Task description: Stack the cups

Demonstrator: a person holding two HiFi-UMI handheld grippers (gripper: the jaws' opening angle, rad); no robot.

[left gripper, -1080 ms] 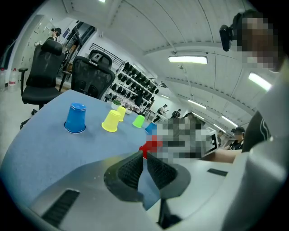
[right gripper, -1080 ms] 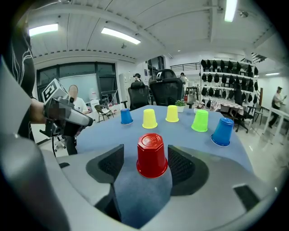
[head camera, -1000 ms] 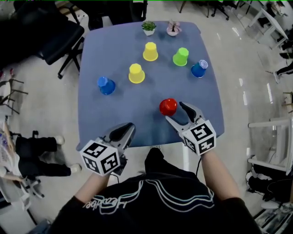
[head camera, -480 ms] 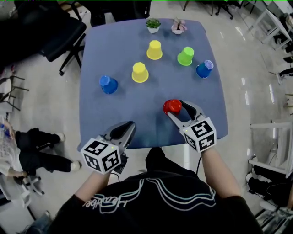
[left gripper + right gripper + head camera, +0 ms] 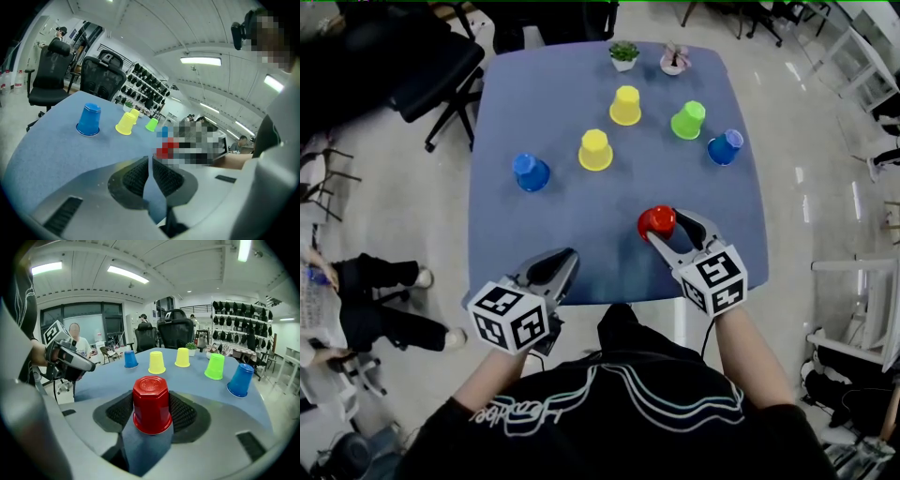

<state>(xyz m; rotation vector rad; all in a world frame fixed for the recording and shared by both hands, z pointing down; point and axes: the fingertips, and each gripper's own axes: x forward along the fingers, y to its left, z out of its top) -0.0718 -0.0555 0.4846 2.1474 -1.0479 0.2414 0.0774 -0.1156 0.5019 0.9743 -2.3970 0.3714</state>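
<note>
A blue desk (image 5: 581,253) fills the middle of the head view, with a black office chair (image 5: 431,66) off its far left corner. The person at its near edge wears a black top (image 5: 609,412) and carries a gripper in each hand.

The right gripper (image 5: 664,226) reaches over the desk's near right part. Its fingers have just been closing, and their ribbed pads now lie against both sides of the red cup (image 5: 151,404), which stands upside down on the desk between them. The left gripper (image 5: 566,258) hangs at the desk's near edge, well apart from every cup. Its fingers (image 5: 165,176) are together but for a thin slit, and only the blue desk surface shows through it.

Five more cups stand upside down farther out, none touching another. The left blue cup (image 5: 531,172) is toward the left side, with the near yellow cup (image 5: 595,150) just to its right. The far yellow cup (image 5: 625,106) is beyond that. The green cup (image 5: 688,120) and the right blue cup (image 5: 725,147) stand near each other toward the right edge.

Two small potted plants, one green (image 5: 624,54) and one pinkish (image 5: 675,61), sit side by side at the desk's far edge
</note>
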